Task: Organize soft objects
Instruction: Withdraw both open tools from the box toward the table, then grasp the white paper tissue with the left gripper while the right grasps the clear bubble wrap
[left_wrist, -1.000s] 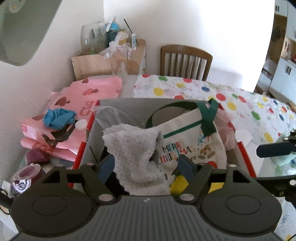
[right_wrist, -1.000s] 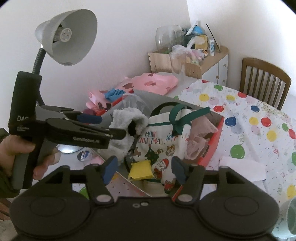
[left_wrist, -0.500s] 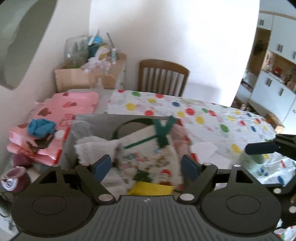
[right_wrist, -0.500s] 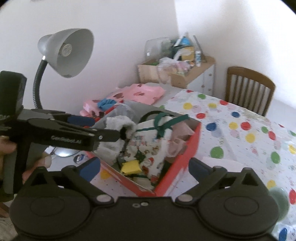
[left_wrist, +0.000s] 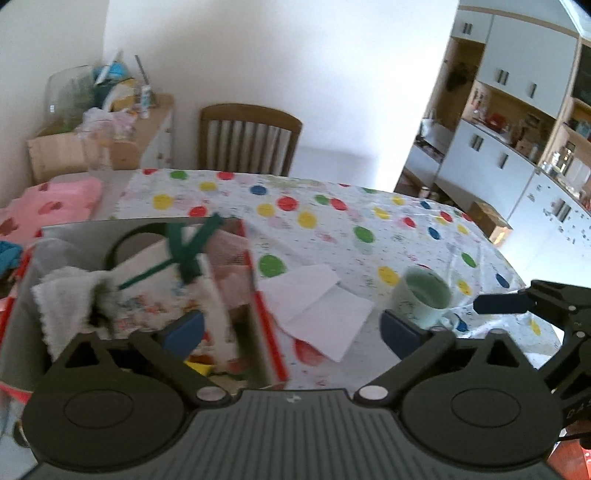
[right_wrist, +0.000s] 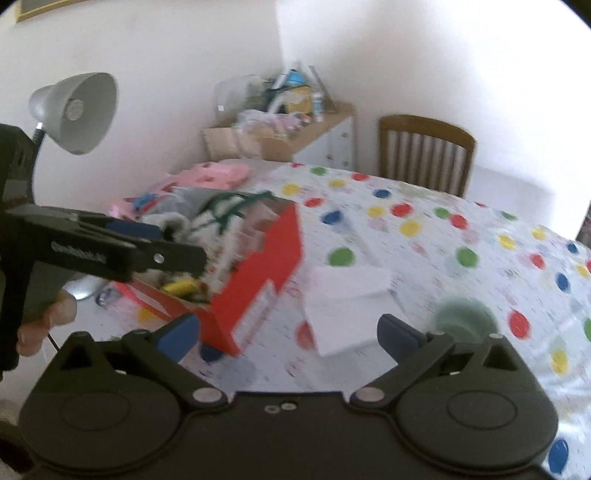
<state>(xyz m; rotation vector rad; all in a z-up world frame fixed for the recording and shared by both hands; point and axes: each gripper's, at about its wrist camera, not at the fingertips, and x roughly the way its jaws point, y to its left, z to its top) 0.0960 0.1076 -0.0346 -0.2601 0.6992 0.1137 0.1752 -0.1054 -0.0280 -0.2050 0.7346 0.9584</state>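
On the spotted tablecloth (left_wrist: 332, 221), your red box (right_wrist: 266, 258) sat at the left, packed with soft things: a grey fleecy cloth (left_wrist: 62, 295) at its left side, a white Christmas bag (left_wrist: 159, 291) with green handles (left_wrist: 188, 251) beside it, something pink (left_wrist: 229, 251) against the right wall, and a bit of yellow (right_wrist: 181, 286) low down near the front. You held your left gripper (left_wrist: 291, 328) with its jaws spread wide and nothing between them; one blue pad (left_wrist: 184, 328) hung over the box and the other sat near a pale green mug (left_wrist: 424, 299). You held your right gripper (right_wrist: 288, 332) just as wide and just as bare, above the cloth between the box and the mug. White folded paper (left_wrist: 317, 302) lay on the table between the box and the mug, apart from both. Behind the table stood a wooden chair (left_wrist: 247, 140), and a grey desk lamp (right_wrist: 74, 110) leaned in at the left. Both views were blurred, so finer detail inside the box could not be made out.
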